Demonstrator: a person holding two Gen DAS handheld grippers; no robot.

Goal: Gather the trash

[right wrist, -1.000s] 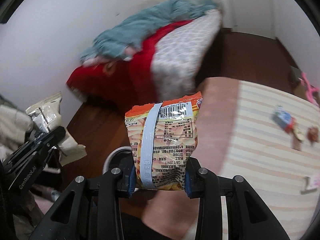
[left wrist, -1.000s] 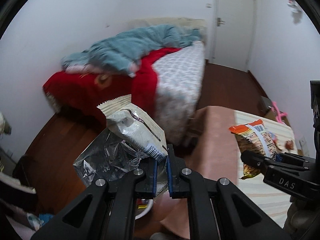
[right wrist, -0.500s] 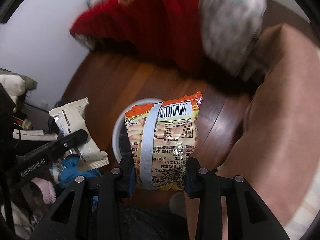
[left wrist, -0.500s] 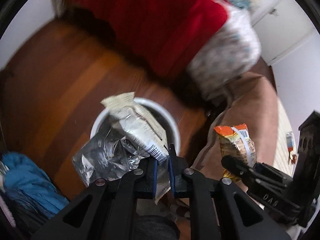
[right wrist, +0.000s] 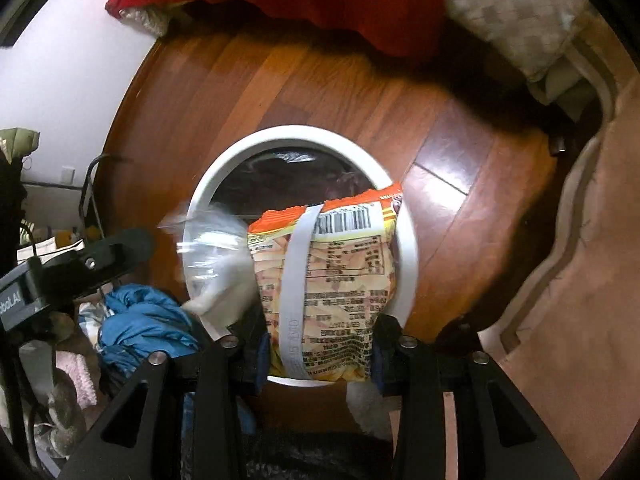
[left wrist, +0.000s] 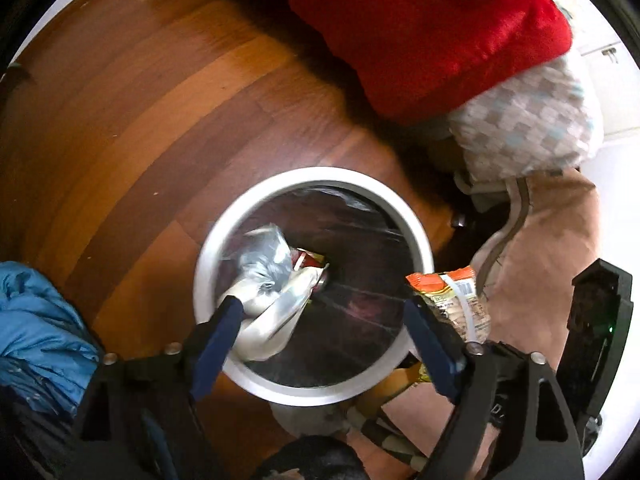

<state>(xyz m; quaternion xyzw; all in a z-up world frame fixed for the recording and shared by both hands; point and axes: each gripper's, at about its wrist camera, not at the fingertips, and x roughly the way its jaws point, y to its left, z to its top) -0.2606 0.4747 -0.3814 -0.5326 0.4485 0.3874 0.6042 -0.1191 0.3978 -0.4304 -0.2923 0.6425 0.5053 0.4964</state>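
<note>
A round white trash bin (left wrist: 224, 236) with a dark liner stands on the wooden floor; it also shows in the right wrist view (right wrist: 216, 176). My left gripper (left wrist: 320, 334) is wide open right above the bin. The white snack wrapper and clear plastic (left wrist: 268, 280) fall blurred into the bin, seen too in the right wrist view (right wrist: 216, 264). My right gripper (right wrist: 320, 354) is shut on an orange snack bag (right wrist: 332, 280) and holds it over the bin's right rim; the bag also shows in the left wrist view (left wrist: 452, 300).
A bed with a red blanket (left wrist: 432, 32) and a patterned cover (left wrist: 528, 128) stands beyond the bin. Blue cloth (left wrist: 36, 328) lies left of the bin. A pink cloth-covered table (right wrist: 580, 280) is on the right.
Both grippers tilted down from the room onto the bin. My left gripper opened and let go of the white wrapper and clear plastic, which drop into the bin. The right gripper still holds the orange bag.
</note>
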